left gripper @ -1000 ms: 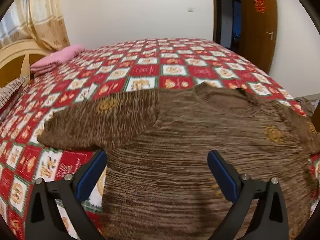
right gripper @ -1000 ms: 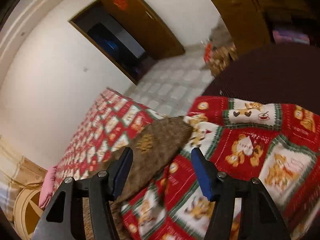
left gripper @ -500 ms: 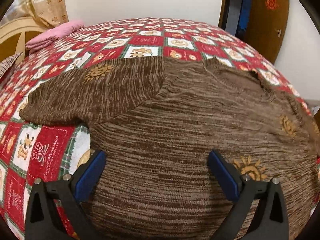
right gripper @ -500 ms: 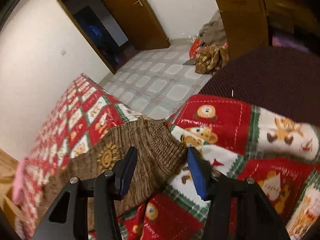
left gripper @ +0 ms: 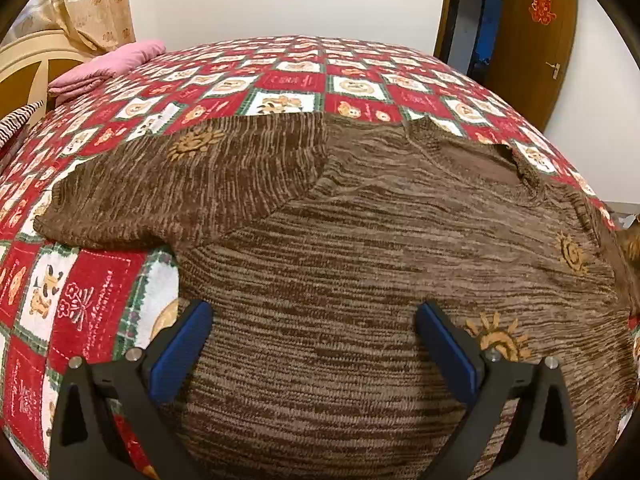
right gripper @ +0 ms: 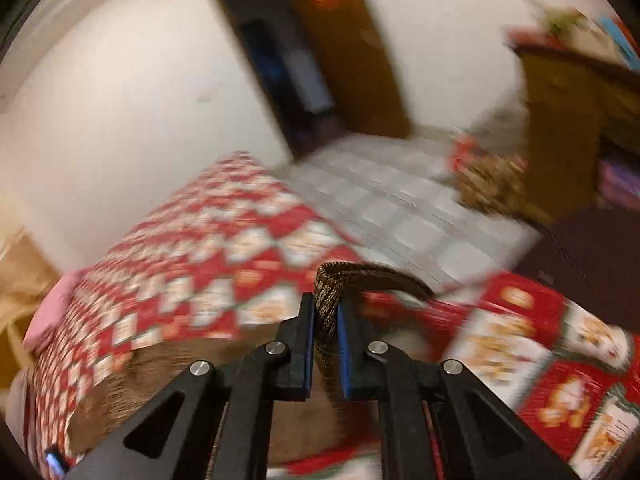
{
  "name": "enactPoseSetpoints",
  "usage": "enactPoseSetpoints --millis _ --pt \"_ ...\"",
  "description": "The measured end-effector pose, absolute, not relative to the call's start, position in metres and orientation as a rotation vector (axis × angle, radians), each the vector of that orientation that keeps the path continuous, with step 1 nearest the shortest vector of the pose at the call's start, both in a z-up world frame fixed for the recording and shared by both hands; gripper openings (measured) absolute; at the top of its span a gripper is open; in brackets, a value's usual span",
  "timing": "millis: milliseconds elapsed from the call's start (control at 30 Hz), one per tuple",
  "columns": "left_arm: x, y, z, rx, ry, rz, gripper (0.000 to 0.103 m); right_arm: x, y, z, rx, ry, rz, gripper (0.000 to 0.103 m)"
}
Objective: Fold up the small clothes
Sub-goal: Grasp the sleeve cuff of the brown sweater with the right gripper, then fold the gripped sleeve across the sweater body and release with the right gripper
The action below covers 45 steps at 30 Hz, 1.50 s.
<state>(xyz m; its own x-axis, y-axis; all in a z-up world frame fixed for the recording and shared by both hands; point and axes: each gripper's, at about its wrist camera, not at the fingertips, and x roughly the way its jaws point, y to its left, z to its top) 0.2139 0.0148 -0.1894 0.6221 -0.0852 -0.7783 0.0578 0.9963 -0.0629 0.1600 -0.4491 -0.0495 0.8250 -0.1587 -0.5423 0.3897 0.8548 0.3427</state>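
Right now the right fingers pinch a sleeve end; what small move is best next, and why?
Probably carry the sleeve across over the sweater body. The right gripper is closing on the sleeve, already lifted off the bedspread.

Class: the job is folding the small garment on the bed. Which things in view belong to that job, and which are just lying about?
Belongs to the job:
brown knitted sweater
right gripper, closing on its sleeve
left gripper, open

Lying about:
pink folded cloth
patterned bedspread
door
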Motion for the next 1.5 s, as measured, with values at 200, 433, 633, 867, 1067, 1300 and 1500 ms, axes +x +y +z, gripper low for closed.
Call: enactPoseSetpoints --millis 200,433,633,867,1067,1300,1500 --pt "0.213 0.019 -0.189 -0.064 0.885 -0.099 0.103 0.227 -0.292 -0.049 0.37 0.558 0.062 0.01" --pt "0.212 0.024 -0.189 -0.103 0.871 -0.122 0.103 0.262 -0.191 -0.145 0.326 0.727 0.23 0.01" --pt "0.212 0.025 -0.189 -0.115 0.866 -0.131 0.103 0.274 -0.17 -0.195 0.393 0.9 0.366 0.033" --pt "0.212 0.025 -0.188 -0.113 0.867 -0.129 0.103 0.24 -0.243 -0.131 0.421 0.702 0.292 0.039" --pt "0.211 0.026 -0.185 -0.122 0.864 -0.134 0.103 0.248 -0.393 -0.15 0.701 0.72 0.006 0.039" --pt "0.222 -0.007 -0.157 -0.103 0.871 -0.222 0.103 0.293 -0.419 -0.195 0.878 0.855 0.067 0.039" --pt "0.257 -0.058 -0.185 -0.038 0.988 -0.209 0.103 0.316 -0.413 -0.199 0.832 0.885 0.063 0.013"
